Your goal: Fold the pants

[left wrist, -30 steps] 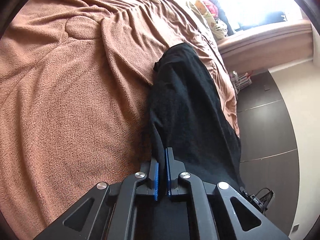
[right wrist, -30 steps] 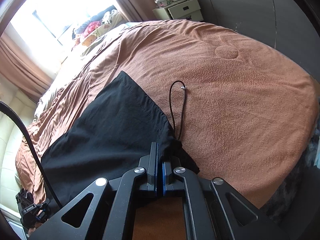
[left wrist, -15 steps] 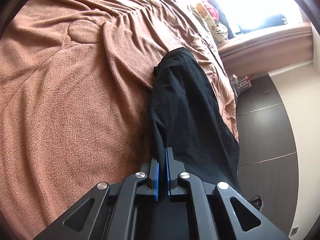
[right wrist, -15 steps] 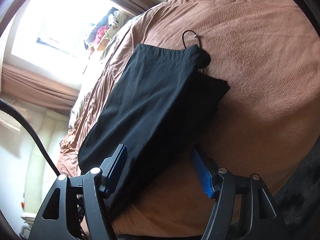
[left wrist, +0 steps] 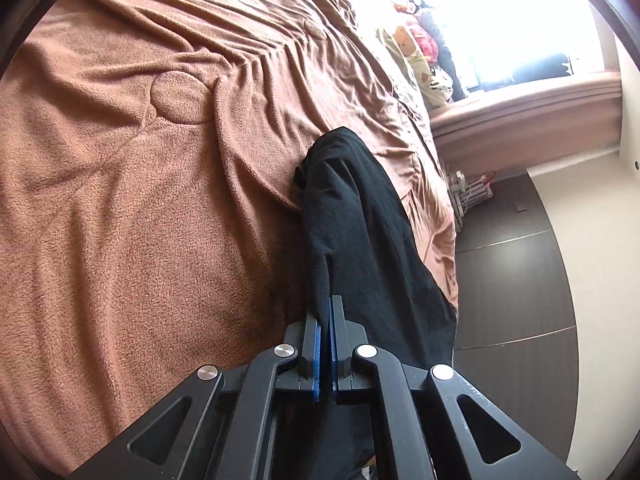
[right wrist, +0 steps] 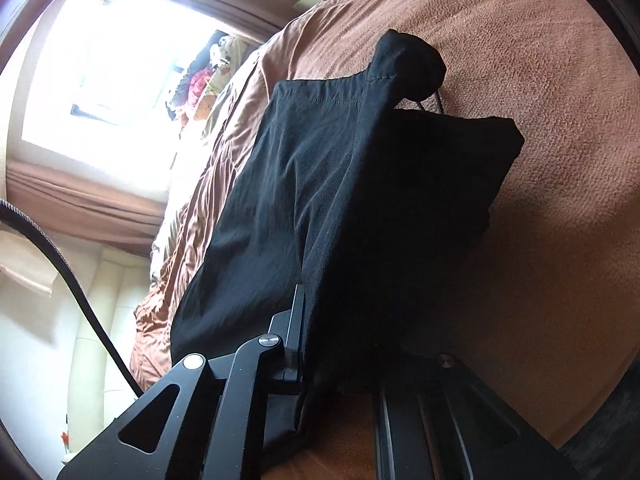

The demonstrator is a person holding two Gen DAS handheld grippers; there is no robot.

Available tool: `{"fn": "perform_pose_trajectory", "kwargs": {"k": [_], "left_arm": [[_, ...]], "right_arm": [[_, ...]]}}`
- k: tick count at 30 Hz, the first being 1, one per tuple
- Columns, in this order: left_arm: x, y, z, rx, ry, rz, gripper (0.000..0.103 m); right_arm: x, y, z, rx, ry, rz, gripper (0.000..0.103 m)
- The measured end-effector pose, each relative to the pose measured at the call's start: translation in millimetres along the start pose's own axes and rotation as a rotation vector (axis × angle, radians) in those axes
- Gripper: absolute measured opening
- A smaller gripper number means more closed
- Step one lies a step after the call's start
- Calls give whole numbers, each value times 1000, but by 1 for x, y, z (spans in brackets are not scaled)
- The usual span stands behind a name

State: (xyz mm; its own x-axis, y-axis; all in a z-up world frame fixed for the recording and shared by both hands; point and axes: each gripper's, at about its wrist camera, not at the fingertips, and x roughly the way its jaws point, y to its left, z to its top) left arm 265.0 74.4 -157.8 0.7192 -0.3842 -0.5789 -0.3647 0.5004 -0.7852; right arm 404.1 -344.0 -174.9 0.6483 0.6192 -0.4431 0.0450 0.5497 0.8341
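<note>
Pants [right wrist: 320,184], black, doubled over

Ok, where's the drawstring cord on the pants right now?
In the right wrist view, only a short bit of the drawstring cord shows, at upper right, between the bunched waistband corner of the black pants and the folded layer, above the brown blanket.

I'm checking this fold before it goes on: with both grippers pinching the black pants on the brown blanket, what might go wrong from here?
1. The left gripper pinches only a thin edge of the pants; a pull may slip it free.
2. The right gripper, whose jaws have just been closing on bunched cloth, may drag several layers at once and skew the fold.
3. The drawstring pokes out from under the top fold and could end up trapped or snagged.
</note>
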Motion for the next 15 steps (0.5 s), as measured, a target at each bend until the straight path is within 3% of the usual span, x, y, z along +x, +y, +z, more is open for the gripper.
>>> {"fn": "perform_pose_trajectory", "kwargs": {"k": [15], "left_arm": [[-68,48,33,-53,-85,21,3]], "right_arm": [[29,46,-40,-63,49,42,6]]}}
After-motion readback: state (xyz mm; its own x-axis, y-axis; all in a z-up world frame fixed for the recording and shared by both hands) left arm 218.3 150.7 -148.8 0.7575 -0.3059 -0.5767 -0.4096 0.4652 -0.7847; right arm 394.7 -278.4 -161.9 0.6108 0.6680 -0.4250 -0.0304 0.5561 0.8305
